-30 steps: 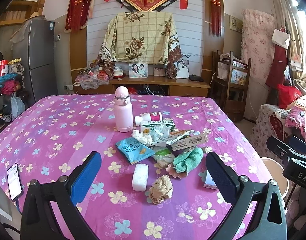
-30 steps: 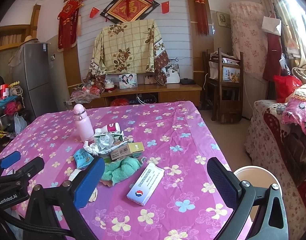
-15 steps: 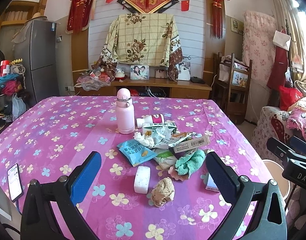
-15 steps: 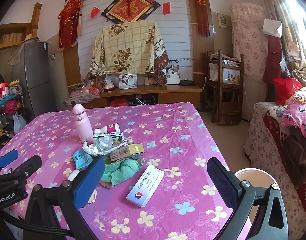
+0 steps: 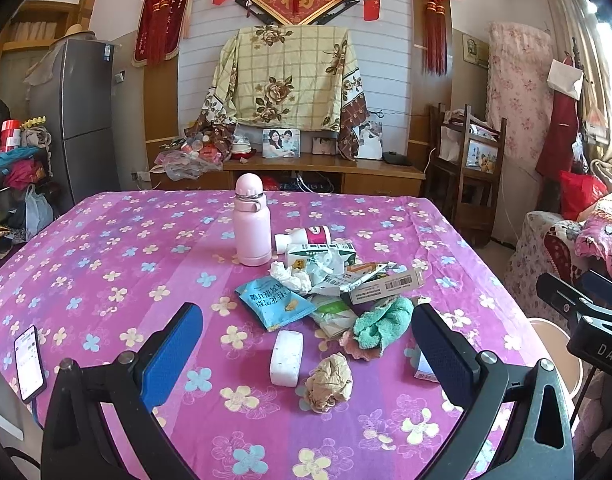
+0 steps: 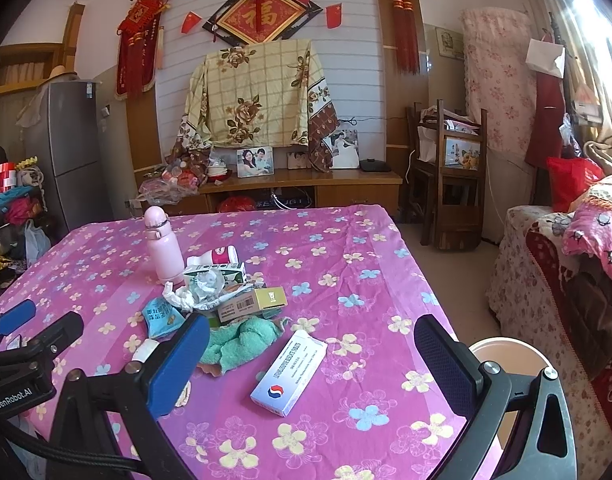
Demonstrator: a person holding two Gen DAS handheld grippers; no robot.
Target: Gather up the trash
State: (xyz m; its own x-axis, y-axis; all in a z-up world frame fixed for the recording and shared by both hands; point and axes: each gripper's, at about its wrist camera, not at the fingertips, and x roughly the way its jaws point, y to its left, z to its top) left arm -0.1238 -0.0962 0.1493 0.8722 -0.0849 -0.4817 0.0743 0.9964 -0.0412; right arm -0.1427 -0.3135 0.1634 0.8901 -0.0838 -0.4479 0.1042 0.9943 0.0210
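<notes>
The left gripper [image 5: 306, 344] is held wide apart above the table [image 5: 105, 264], and nothing is gripped by it. Just ahead of it, between its 2 blue pads, a crumpled brown paper ball [image 5: 330, 382] and a white block [image 5: 286, 357] are seen side by side. A bit further ahead, a blue snack bag [image 5: 273, 300], a green cloth [image 5: 382, 326] and a pile of wrappers and boxes [image 5: 358, 276] are found.

The right gripper [image 6: 312, 344] is also held wide apart with nothing in it. A white and blue pill box [image 6: 289, 372] is seen lying flat between its pads. A round bin [image 6: 506, 354] is seen beside its right pad, off the table edge.
</notes>
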